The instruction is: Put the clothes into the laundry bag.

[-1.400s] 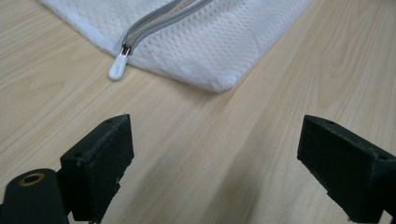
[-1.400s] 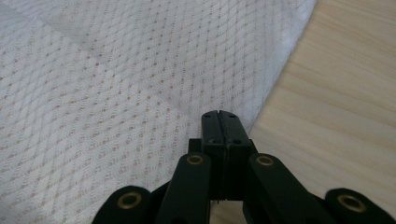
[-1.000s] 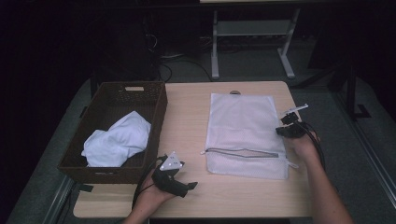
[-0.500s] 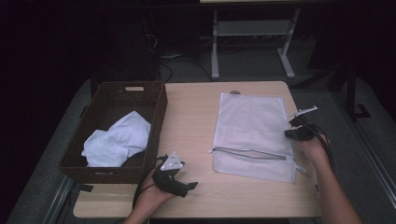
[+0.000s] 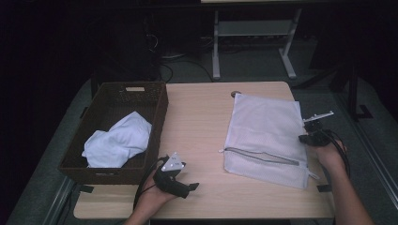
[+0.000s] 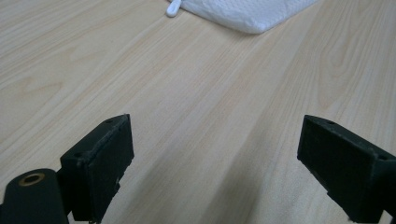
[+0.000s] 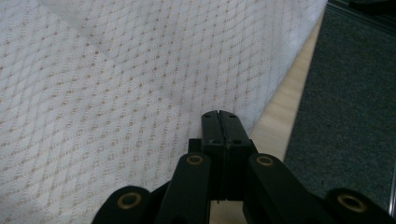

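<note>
Right claw (image 5: 310, 132) pinched shut on white mesh zip bag's (image 5: 267, 131) edge, dragging across pale wooden tabletop (image 5: 197, 117); left claw (image 5: 187, 187) wide, idle; next likely: release, reach zipper.

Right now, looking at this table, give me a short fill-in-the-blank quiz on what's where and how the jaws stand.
1. The white cloth lies in the ____.
2. The left gripper has its jaws ____ over bare table.
3. The right gripper has its jaws ____ at the edge of the mesh bag.
4. The bag's zipper is ____.

Missing words: basket; open; shut; closed
</note>
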Demonstrator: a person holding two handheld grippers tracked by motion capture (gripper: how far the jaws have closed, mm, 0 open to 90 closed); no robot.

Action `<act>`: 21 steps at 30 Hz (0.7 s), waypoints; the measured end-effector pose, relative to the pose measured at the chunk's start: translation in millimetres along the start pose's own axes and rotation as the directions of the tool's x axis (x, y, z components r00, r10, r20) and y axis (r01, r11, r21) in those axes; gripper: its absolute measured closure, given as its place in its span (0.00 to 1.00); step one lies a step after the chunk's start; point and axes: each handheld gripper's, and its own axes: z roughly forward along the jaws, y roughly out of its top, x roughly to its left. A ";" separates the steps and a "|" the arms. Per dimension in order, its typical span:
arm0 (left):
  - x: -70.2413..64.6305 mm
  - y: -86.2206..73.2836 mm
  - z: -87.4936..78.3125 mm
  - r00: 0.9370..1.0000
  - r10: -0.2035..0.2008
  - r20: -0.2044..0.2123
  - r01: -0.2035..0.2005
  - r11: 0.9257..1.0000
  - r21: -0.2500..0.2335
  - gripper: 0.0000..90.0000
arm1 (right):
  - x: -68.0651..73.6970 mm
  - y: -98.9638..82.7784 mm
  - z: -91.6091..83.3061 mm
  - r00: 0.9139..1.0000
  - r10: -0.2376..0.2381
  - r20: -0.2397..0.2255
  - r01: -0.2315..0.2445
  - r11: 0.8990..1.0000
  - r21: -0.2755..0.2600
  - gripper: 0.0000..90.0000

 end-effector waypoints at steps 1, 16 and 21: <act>-0.1 0.1 0.0 1.000 0.000 0.000 0.000 1.000 0.000 0.11 | -1.7 -2.3 -1.3 1.000 0.008 0.003 -0.008 1.000 0.002 0.99; -0.9 0.1 0.4 1.000 0.000 0.002 0.000 1.000 -0.001 0.11 | 0.9 -17.0 -28.9 0.999 0.017 -0.042 -0.019 0.999 -0.048 0.99; -1.4 0.1 -0.1 1.000 0.006 0.003 -0.006 1.000 0.002 0.11 | 19.6 -30.7 -44.3 0.996 -0.038 -0.086 0.033 0.998 -0.049 0.99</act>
